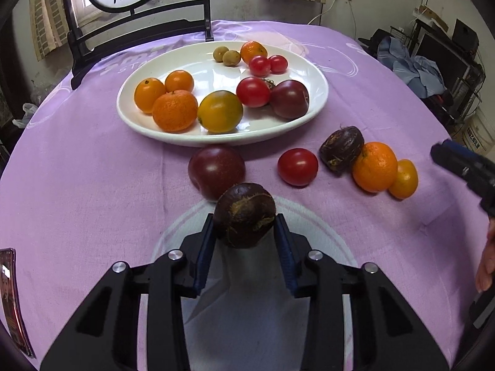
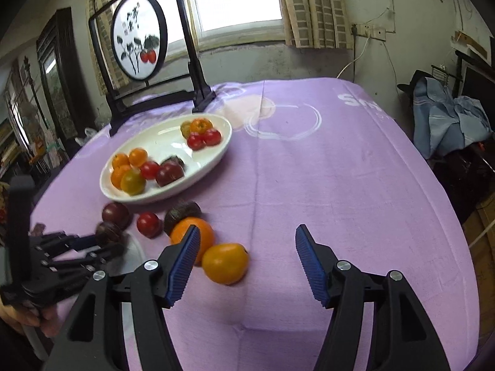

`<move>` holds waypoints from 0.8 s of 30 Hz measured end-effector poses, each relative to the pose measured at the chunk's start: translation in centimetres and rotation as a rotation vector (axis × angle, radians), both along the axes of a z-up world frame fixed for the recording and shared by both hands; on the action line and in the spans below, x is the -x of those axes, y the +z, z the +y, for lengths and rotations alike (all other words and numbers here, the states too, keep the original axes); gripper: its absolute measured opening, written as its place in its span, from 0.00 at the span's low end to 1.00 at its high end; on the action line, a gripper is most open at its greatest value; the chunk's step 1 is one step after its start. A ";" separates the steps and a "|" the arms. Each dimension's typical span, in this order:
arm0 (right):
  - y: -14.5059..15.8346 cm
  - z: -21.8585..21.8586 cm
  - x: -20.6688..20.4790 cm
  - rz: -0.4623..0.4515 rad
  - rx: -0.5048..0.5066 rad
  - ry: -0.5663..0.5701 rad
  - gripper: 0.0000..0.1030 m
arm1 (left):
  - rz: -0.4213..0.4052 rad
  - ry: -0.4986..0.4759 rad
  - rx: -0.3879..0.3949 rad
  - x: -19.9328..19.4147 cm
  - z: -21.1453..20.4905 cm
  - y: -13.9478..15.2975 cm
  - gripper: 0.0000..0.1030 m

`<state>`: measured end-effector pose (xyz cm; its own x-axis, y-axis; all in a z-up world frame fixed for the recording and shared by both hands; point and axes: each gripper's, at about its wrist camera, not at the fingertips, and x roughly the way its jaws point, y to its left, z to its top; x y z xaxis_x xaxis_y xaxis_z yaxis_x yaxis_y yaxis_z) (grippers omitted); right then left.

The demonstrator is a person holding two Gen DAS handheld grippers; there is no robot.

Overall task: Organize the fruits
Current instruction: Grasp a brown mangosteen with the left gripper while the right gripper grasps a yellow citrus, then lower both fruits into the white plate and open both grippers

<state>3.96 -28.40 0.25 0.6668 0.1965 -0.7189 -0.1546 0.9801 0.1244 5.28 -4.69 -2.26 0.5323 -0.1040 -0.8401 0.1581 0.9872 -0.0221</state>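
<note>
My left gripper (image 1: 244, 225) is shut on a dark brown water chestnut (image 1: 244, 215), held just above the purple cloth; it also shows in the right wrist view (image 2: 109, 235). A white oval plate (image 1: 139, 123) beyond it holds oranges, tomatoes, a dark plum and small brown fruits. Loose on the cloth lie a dark plum (image 1: 216, 171), a red tomato (image 1: 297, 167), a second water chestnut (image 1: 342, 148), an orange (image 1: 375, 167) and a yellow-orange tomato (image 1: 403, 179). My right gripper (image 2: 247, 247) is open and empty, with the yellow-orange tomato (image 2: 225, 262) just left of its middle.
A black-framed round painted screen (image 2: 139, 37) stands at the table's far edge behind the plate (image 2: 210, 154). A red card (image 1: 12, 296) lies at the near left edge. Chairs with clothes (image 2: 448, 123) stand off the right side.
</note>
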 end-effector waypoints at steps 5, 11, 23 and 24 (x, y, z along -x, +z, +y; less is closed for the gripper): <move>-1.7 0.6 0.6 0.057 0.024 0.075 0.64 | -0.017 0.013 0.023 0.9 1.0 0.8 0.36; -3.4 2.4 0.6 0.109 0.077 0.144 0.64 | -0.025 0.007 0.039 1.4 1.3 1.2 0.36; -4.0 4.0 -1.2 0.109 0.133 0.141 0.41 | -0.044 0.016 0.052 1.9 2.2 2.0 0.36; -3.9 4.1 -1.1 0.108 0.138 0.140 0.41 | -0.048 0.020 0.051 2.0 2.4 2.2 0.36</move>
